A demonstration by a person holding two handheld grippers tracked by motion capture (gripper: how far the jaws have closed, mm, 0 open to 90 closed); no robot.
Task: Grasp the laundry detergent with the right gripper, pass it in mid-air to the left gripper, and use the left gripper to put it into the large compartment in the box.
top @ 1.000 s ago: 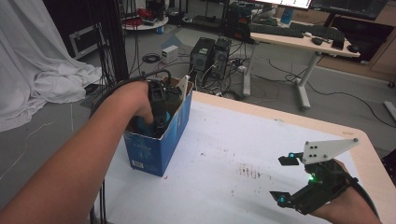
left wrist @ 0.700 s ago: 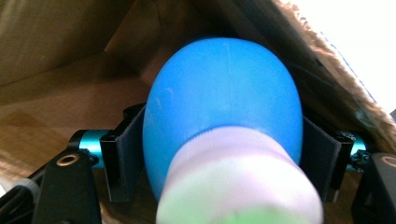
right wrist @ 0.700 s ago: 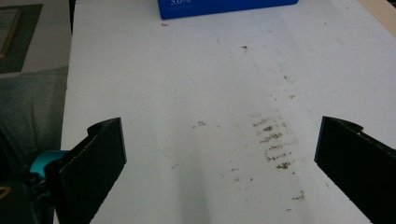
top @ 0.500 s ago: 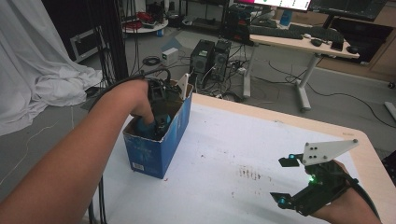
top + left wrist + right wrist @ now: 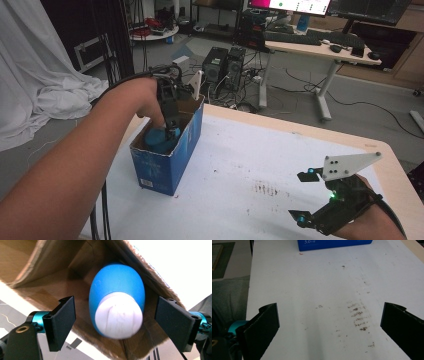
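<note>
Left gripper (image 5: 113, 322) sits inside the open blue cardboard box (image 5: 170, 160) at the left of my white bench (image 5: 240, 165), jaws spread wide on either side of a blue bottle with a white cap (image 5: 117, 305); neither jaw touches it. From above, the bottle shows as a blue shape low in the box, under my left hand (image 5: 150, 102). Right gripper (image 5: 329, 330) hovers released over brown smudges (image 5: 359, 315) on the bench, well apart from the box.

A blue, egg-shaped bottle (image 5: 117, 290) with a white cap (image 5: 119, 315) lies inside the open blue cardboard box (image 5: 172, 155).
</note>
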